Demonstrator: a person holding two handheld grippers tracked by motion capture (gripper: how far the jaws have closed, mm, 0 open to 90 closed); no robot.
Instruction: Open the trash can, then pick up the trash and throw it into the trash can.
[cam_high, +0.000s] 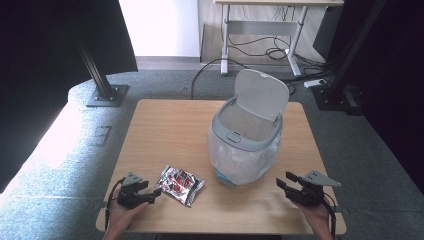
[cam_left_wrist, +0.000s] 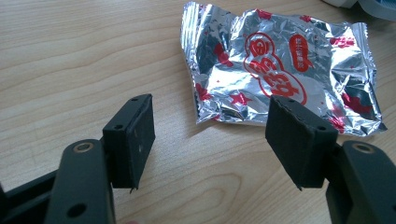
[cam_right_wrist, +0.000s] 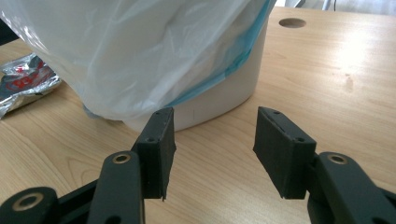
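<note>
A crumpled silver and red foil wrapper (cam_high: 180, 185) lies flat on the wooden table (cam_high: 165, 130), left of a small white bin (cam_high: 247, 137). The bin's lid (cam_high: 262, 94) stands up and a clear bag hangs over its sides. My left gripper (cam_high: 150, 192) is open near the front edge, its jaws just short of the foil wrapper (cam_left_wrist: 280, 65) with nothing between them. The right gripper (cam_high: 285, 184) is open as well, low at the front right, facing the base of the bin (cam_right_wrist: 219, 88). The left gripper (cam_left_wrist: 212, 140) and right gripper (cam_right_wrist: 212, 149) each have bare table between their jaws.
A round cable hole (cam_right_wrist: 292, 22) sits in the tabletop beyond the bin. Behind the table are a desk frame (cam_high: 260, 30) with cables on the floor and black stands (cam_high: 102, 85) at both sides. Bare wood spreads left of the bin.
</note>
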